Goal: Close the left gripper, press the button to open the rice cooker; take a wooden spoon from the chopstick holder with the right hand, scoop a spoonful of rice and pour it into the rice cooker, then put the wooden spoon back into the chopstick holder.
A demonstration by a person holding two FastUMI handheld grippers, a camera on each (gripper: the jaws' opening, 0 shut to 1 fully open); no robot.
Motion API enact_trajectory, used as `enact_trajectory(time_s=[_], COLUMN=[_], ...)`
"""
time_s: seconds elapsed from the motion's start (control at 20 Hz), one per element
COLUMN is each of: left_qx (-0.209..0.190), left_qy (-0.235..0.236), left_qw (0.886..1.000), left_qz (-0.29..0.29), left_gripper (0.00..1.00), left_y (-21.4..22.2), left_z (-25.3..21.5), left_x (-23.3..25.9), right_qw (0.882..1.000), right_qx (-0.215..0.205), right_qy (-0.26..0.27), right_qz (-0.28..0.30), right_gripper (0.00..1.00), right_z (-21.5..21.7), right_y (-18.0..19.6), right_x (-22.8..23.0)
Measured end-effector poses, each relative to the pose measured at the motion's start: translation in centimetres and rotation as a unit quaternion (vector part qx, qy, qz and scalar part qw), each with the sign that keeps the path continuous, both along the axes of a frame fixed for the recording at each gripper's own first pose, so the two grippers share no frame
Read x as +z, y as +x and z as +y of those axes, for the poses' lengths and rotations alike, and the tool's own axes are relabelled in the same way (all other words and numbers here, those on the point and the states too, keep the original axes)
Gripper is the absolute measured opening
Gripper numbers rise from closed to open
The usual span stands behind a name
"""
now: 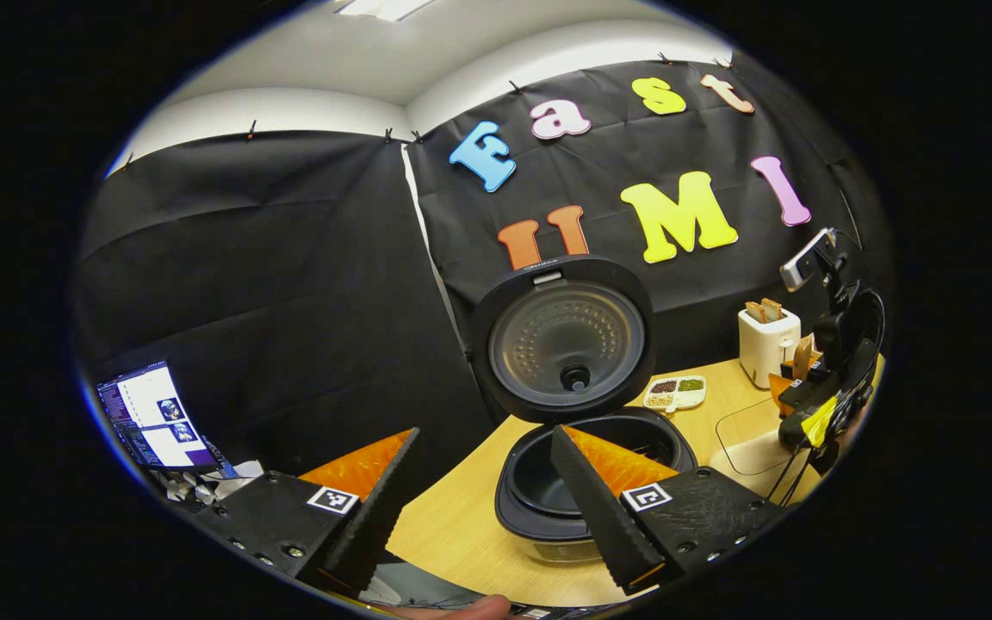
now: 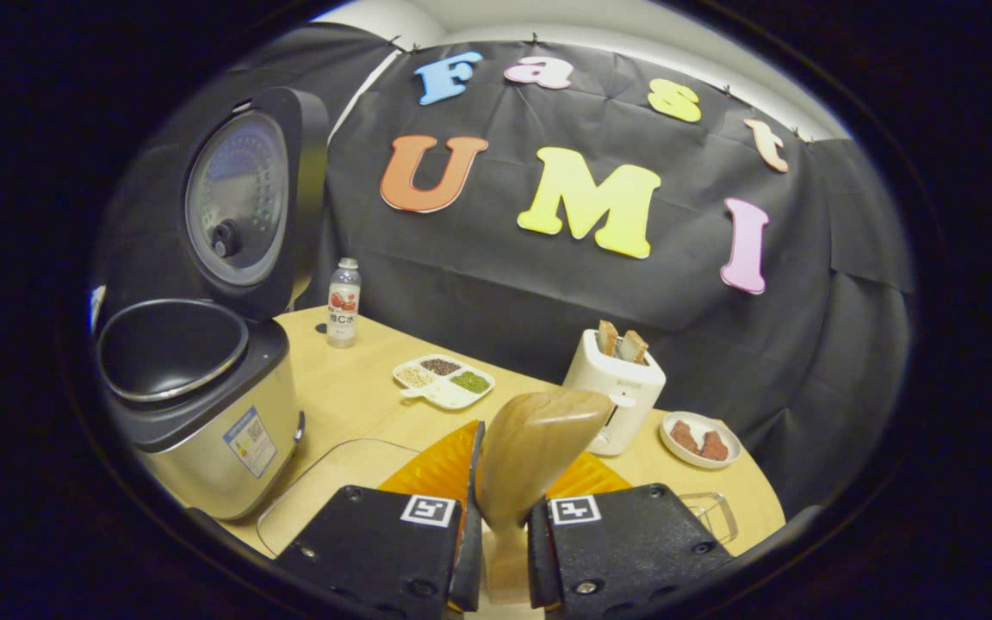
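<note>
The rice cooker [image 2: 195,405] stands open on the wooden worktop [image 2: 358,387], its lid [image 2: 246,198] swung up and back so the round inner plate faces forward, and its dark inner pot [image 2: 170,349] is exposed below the lid. In the left gripper view the rice cooker [image 1: 586,469] sits straight ahead, its raised lid [image 1: 563,337] above the pot, and the left tongs [image 1: 479,499] hover just in front of it with the 2 fingers spread wide and nothing between them; the right-hand finger overlaps the cooker's front rim in the picture, though contact cannot be told. To the right of the cooker in the right gripper view, the right tongs [image 2: 500,538] are closed on the wooden spoon [image 2: 530,456], both fingers pressing its handle, with the bowl of the spoon standing upright above them. Behind the cooker, near the wall, stands a small clear bottle [image 2: 343,303]. Farther right of the cooker lies a white divided dish [image 2: 443,380] with 3 kinds of grain, then a white toaster [image 2: 616,392] holding 2 slices of bread, and beyond it a small white plate [image 2: 701,439] with brownish pieces. A clear tray [image 2: 332,482] lies on the worktop just beside the cooker's front corner. In the left gripper view the other gripper [image 1: 823,396] shows well to the right of the cooker, near the toaster [image 1: 767,344], and a lit screen [image 1: 147,418] sits far left of the cooker.
</note>
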State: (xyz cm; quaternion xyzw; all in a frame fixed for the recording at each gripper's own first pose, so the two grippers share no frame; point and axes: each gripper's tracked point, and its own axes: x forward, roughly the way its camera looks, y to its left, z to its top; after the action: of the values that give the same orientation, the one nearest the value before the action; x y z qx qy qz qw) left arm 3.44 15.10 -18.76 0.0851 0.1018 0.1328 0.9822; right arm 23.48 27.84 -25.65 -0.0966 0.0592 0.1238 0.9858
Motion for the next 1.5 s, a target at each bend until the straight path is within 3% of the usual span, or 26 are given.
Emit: enact_trajectory(time_s=[0.15, 0.35, 0.4, 0.65, 0.8, 1.05, 1.2, 1.25, 1.35, 1.5], left_qx=[0.003, 0.004, 0.004, 0.006, 0.005, 0.001, 0.000, 0.000, 0.000, -0.001], left_qy=[0.000, -0.001, -0.001, -0.001, 0.002, 0.002, 0.003, 0.005, 0.009, 0.013], left_qw=[1.000, 1.000, 1.000, 1.000, 1.000, 1.000, 1.000, 1.000, 1.000, 1.000], left_qz=[0.000, 0.000, 0.000, 0.001, 0.002, 0.002, -0.002, -0.004, -0.005, -0.005], left_gripper=[0.96, 0.96, 0.95, 0.96, 0.96, 0.96, 0.96, 0.96, 0.96, 0.96], left_y=[-0.1, -0.3, -0.3, -0.5, -0.6, -0.4, -0.4, -0.3, -0.3, -0.2], left_z=[0.3, 0.3, 0.4, 0.6, 0.7, 0.3, 0.1, 0.2, 0.3, 0.2], left_x=[0.0, 0.1, 0.1, 0.1, 0.3, 0.4, 0.9, 1.1, 1.3, 1.5], right_qw=[1.000, 0.995, 0.992, 0.966, 0.931, 0.877, 0.816, 0.791, 0.763, 0.731], right_qx=[0.008, 0.015, 0.021, 0.018, 0.007, 0.014, 0.008, 0.016, 0.016, 0.016], right_qy=[0.018, 0.085, 0.105, 0.234, 0.331, 0.439, 0.535, 0.571, 0.608, 0.644], right_qz=[0.012, 0.051, 0.059, 0.113, 0.153, 0.195, 0.218, 0.220, 0.218, 0.223], right_gripper=[0.27, 0.24, 0.27, 0.27, 0.27, 0.27, 0.27, 0.27, 0.26, 0.27], right_z=[0.9, 1.6, 1.7, 1.1, 0.3, 0.4, -0.5, -0.9, -1.6, -2.2], right_y=[-0.5, -1.4, -1.5, -1.8, -1.5, -1.2, -0.5, -0.4, -0.4, 0.1], right_x=[-0.6, -1.4, -1.5, -2.1, -2.7, -3.4, -4.0, -3.6, -3.1, -2.8])
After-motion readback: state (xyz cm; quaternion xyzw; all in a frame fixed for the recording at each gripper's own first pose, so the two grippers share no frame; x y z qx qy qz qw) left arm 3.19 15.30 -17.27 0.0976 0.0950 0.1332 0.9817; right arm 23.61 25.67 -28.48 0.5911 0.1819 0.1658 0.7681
